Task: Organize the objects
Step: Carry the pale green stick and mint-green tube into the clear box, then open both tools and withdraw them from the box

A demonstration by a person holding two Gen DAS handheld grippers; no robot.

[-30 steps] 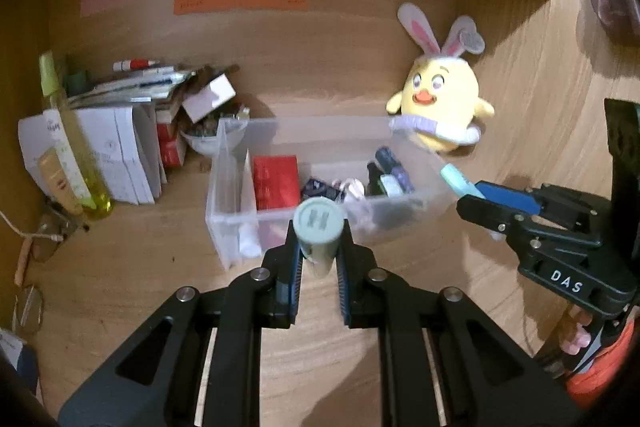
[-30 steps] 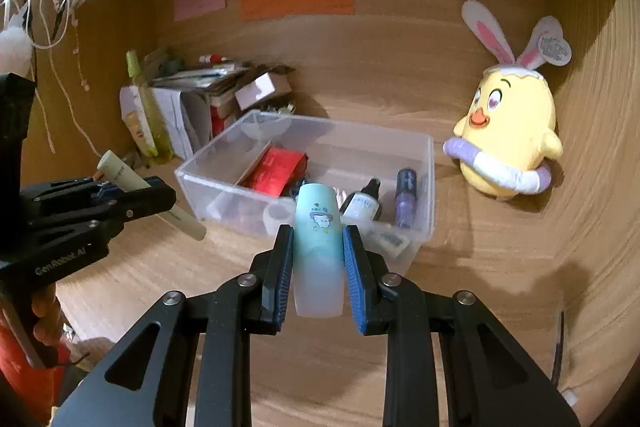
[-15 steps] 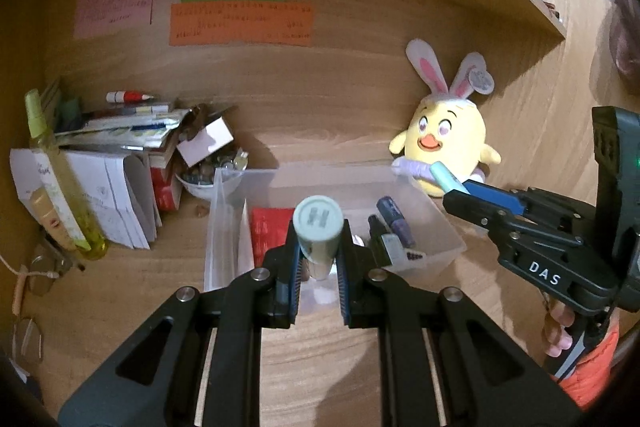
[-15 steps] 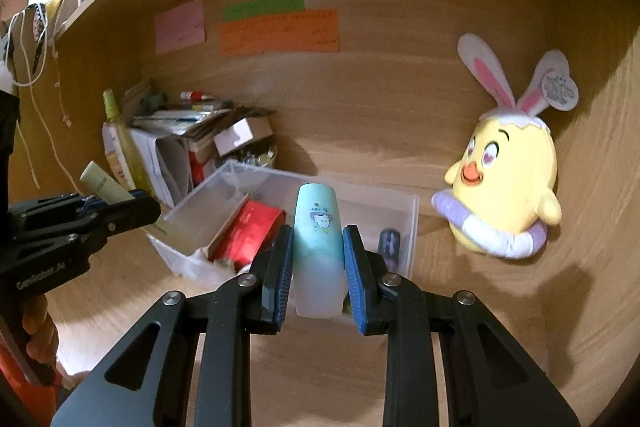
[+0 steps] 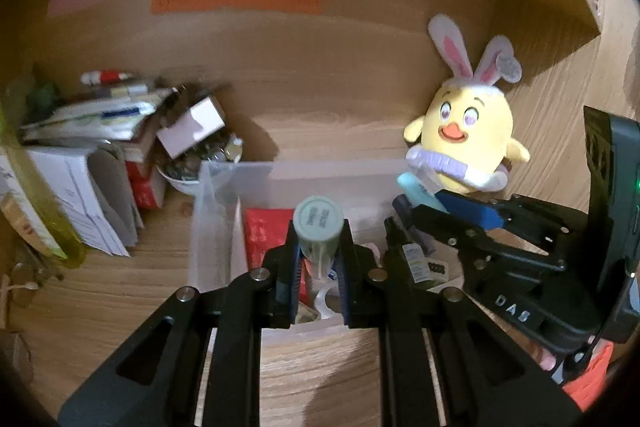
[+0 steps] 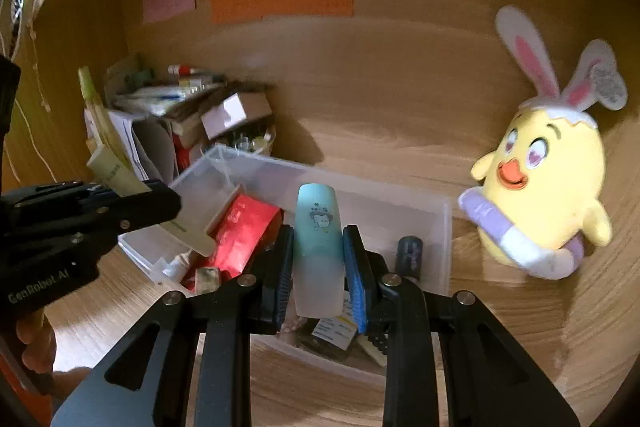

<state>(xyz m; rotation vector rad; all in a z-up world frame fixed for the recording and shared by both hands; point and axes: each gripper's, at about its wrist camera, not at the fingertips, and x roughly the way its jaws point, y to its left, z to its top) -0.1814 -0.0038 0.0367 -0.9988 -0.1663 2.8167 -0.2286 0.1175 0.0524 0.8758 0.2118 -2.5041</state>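
The left tongs [image 5: 318, 259] are pinching a green tube [image 5: 319, 227] over the front of the clear box [image 5: 240, 171], with its round cap facing up. The right tongs [image 6: 319, 267] are pinching a blue bottle [image 6: 318, 223], standing upright, over the same box, which is sitting on the bench [image 6: 500, 315] with a red pack [image 6: 244, 231] and small bottles inside. A yellow chick toy [image 6: 548, 187] is sitting just beside the box, and papers [image 5: 80, 131] are piling up on the other side
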